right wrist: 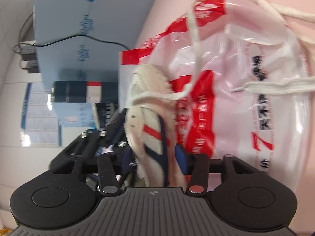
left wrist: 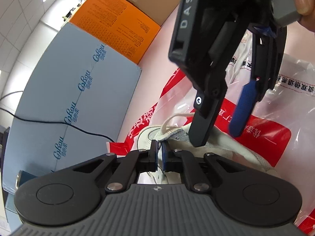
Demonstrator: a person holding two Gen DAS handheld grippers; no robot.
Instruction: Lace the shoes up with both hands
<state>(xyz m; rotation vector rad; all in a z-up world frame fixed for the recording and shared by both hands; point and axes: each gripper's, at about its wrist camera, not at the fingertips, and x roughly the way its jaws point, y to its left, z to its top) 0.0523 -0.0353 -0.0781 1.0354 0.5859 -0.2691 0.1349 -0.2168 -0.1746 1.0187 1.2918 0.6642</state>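
The shoe (right wrist: 149, 118) lies on a plastic bag (right wrist: 246, 102) between our right gripper (right wrist: 155, 159)'s parted jaws. Our left gripper (left wrist: 159, 147) pinches its eyelet edge; the lace (left wrist: 173, 120) could slip out if we tug.

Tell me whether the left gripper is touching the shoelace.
Touching. In the left wrist view, the left gripper has its jaws shut on the shoelace where it leaves the shoe, with no gap showing.

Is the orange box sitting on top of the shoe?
No. In the left wrist view the orange box stands far back beside a grey-blue box, well apart from the shoe, which lies on a red and white plastic bag.
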